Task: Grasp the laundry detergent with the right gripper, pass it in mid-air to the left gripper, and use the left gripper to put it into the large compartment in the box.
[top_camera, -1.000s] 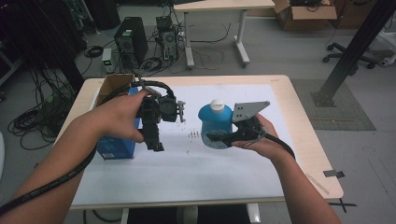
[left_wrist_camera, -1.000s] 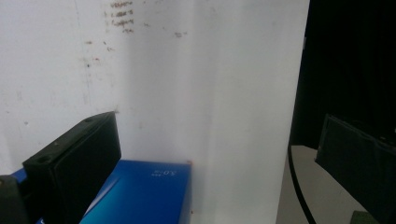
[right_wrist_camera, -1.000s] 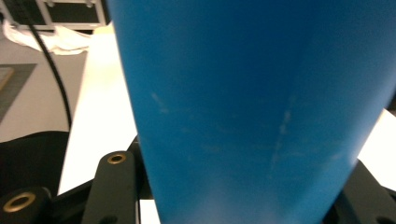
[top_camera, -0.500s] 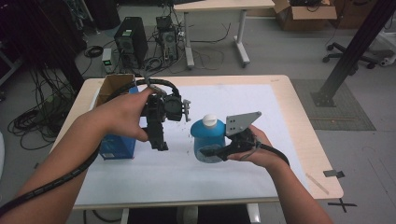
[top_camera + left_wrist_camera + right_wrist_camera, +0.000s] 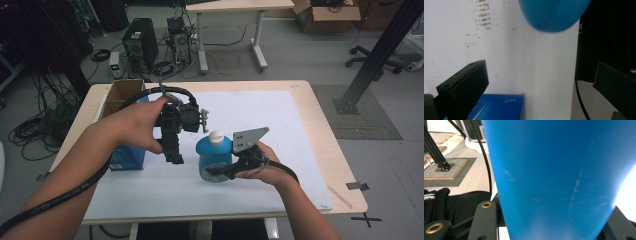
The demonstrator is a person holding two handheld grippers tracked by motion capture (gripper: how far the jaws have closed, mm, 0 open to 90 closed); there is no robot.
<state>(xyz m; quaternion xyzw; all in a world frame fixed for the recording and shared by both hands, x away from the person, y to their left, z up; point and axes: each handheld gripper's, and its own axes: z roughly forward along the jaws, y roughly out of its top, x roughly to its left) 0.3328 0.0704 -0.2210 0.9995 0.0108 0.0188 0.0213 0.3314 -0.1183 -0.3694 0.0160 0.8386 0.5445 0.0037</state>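
At the far left of the table (image 5: 320, 107), on its pale wooden edge, stands an open brown cardboard box (image 5: 120, 96), square-cornered and matt; just in front of it sits a glossy blue carton (image 5: 127, 159), a flat-sided block with small white print, whose corner also shows in the left gripper view between the jaws; both rest at the border of a smooth white sheet (image 5: 260, 117) that covers most of the tabletop and carries faint brown scuff marks in the left gripper view.

Next comes the left gripper (image 5: 173, 152), a black, blocky plastic and metal tool held above the sheet with its jaws pointing down; the jaws stand wide apart with nothing between them, their inner faces flat and dull; a ribbed black cable loops from its top.

To its right is the blue bottle (image 5: 214, 159), smooth rounded plastic with a white screw cap; it stands roughly upright, its long axis near vertical with the cap uppermost, near the middle of the sheet towards the person's side; whether its base touches the sheet I cannot tell.

The right gripper (image 5: 220, 171) has its black jaws closed on the bottle's lower body from the right; a grey three-cornered plate rides on top of it.
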